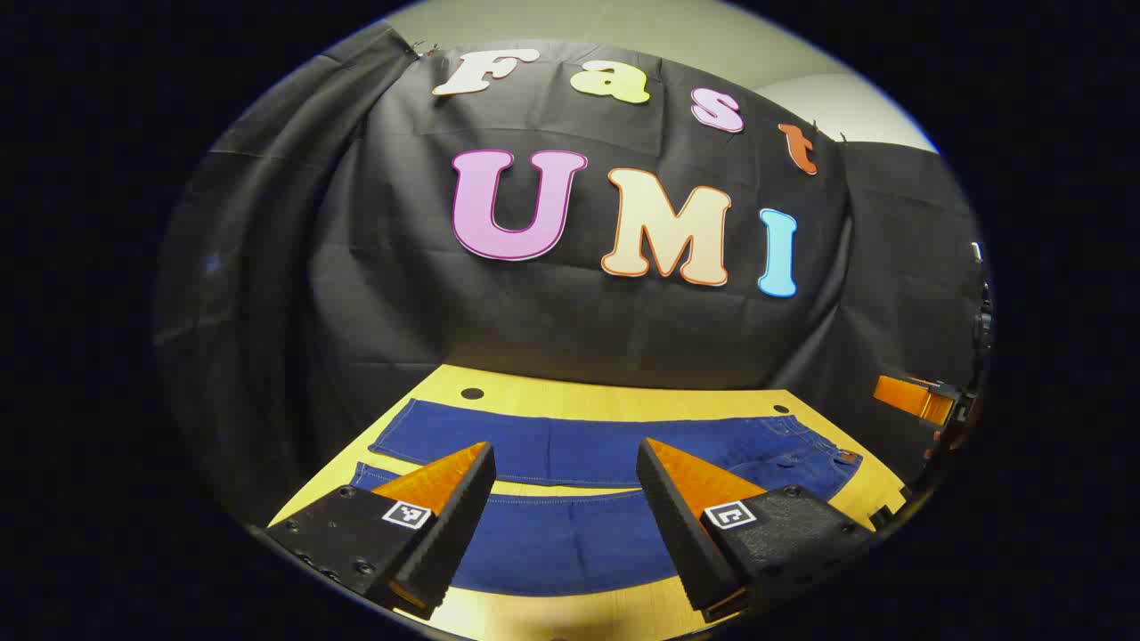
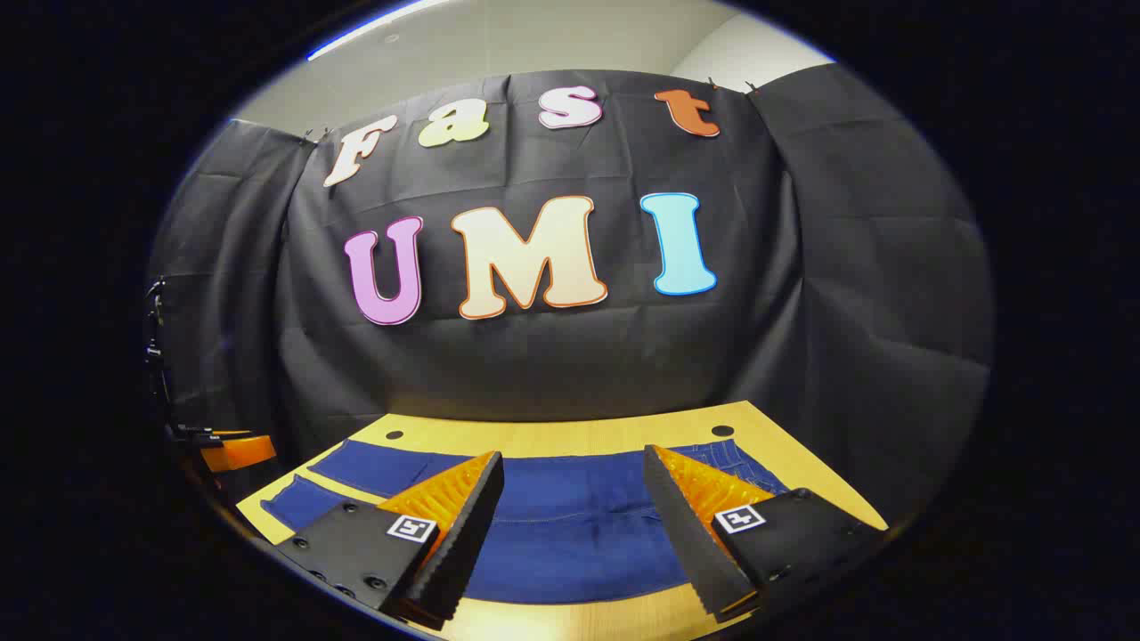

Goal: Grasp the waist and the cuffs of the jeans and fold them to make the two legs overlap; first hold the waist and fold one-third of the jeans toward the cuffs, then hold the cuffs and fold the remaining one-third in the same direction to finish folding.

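Note:
Dark blue jeans (image 1: 570,534) lie flat on the yellow table (image 1: 623,401), the two legs side by side with a narrow gap between them. The cuffs (image 1: 392,436) point left and the waist (image 1: 837,463) is at the right. My left gripper (image 1: 565,445) hovers open over the legs near the table's front edge, holding nothing. In the right gripper view the jeans (image 2: 570,525) spread the same way, waist (image 2: 739,454) on the right. My right gripper (image 2: 574,452) is open above them, closer to the waist, with nothing between its fingers.
The table top has small round holes near its back corners (image 1: 471,393) (image 2: 722,431). Black cloth closes the booth behind the table and on both sides. The right gripper (image 1: 917,396) shows at the far right of the left gripper view, the left gripper (image 2: 236,450) at the far left of the right gripper view.

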`<control>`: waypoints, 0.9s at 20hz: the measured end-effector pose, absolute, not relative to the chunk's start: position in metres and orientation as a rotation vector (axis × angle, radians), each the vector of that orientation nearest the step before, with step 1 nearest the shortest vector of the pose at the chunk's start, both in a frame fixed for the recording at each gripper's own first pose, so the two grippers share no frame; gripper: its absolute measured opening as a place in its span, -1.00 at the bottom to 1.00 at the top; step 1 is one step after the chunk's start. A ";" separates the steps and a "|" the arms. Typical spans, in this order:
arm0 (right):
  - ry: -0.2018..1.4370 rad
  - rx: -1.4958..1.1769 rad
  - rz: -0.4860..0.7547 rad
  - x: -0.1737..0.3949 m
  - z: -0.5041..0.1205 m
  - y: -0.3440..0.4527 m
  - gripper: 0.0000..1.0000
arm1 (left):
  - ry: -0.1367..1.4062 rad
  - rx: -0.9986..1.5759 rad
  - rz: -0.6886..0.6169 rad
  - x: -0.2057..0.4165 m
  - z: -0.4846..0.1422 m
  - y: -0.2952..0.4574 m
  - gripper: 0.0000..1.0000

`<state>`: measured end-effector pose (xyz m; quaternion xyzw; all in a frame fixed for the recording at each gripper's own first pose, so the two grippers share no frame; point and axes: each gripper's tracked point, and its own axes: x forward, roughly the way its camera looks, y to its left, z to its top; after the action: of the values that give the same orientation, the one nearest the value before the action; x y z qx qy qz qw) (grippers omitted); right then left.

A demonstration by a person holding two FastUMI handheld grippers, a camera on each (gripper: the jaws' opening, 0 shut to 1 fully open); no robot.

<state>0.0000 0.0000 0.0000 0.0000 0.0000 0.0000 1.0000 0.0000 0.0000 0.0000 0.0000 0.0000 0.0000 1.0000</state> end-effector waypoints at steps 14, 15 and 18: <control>0.082 -0.031 -0.006 -0.017 -0.024 -0.006 0.94 | 0.098 0.039 -0.114 -0.001 -0.035 -0.022 0.90; 0.085 -0.027 -0.008 -0.019 -0.025 -0.007 0.94 | 0.103 0.052 -0.138 0.000 -0.038 -0.024 0.90; 0.102 -0.041 -0.014 -0.024 -0.033 -0.012 0.94 | 0.191 0.143 -0.212 0.000 -0.064 -0.020 0.89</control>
<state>-0.0242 -0.0116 -0.0328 -0.0204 0.0510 -0.0071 0.9985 -0.0003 -0.0204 -0.0645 0.0711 0.0952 -0.1054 0.9873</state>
